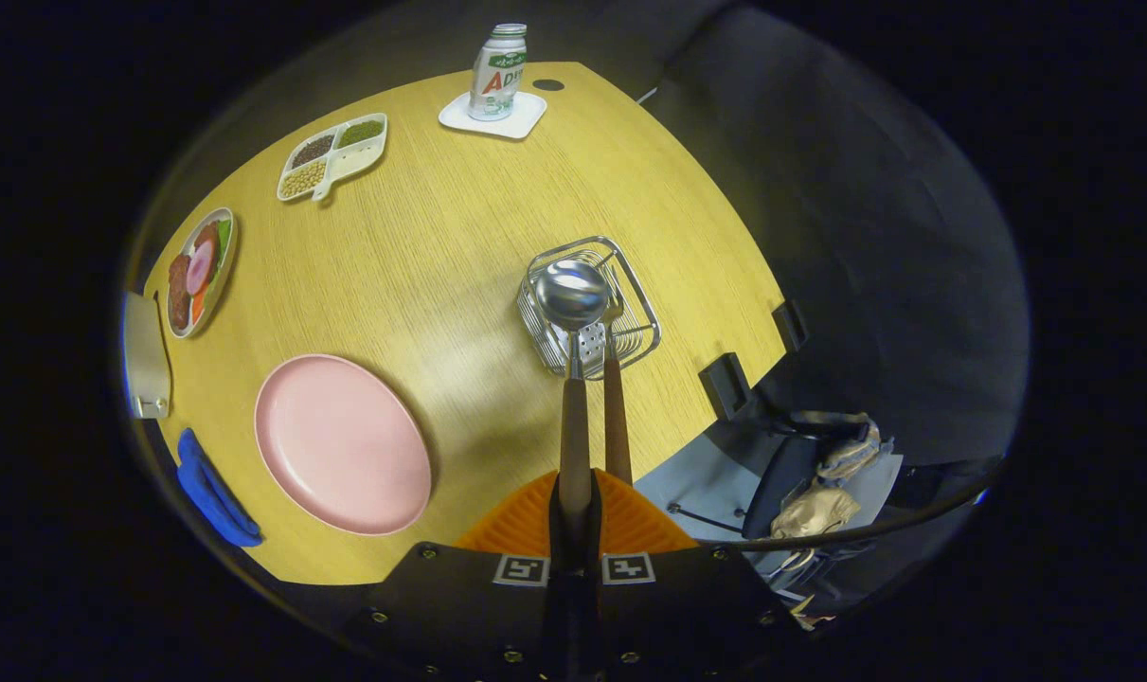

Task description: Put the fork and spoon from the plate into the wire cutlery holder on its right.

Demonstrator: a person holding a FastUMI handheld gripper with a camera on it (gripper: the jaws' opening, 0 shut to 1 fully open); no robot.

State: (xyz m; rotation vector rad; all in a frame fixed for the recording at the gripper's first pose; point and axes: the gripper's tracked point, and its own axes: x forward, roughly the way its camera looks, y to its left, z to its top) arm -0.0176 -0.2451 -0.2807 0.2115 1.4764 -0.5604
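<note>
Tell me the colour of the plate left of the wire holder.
Plain pale pink plate, seen best in the gripper view; the hand-held gripper grips the spoon.

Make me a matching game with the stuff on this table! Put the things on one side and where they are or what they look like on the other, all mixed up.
Things:
1. spoon
2. pink plate
3. bottle
4. divided dish

Descriptions:
A. stands on a white coaster
B. bare, with nothing on it
C. holds beans and seeds in compartments
D. handle gripped between the gripper fingers, bowl over the wire cutlery holder

Pairs: 1-D, 2-B, 3-A, 4-C
</note>
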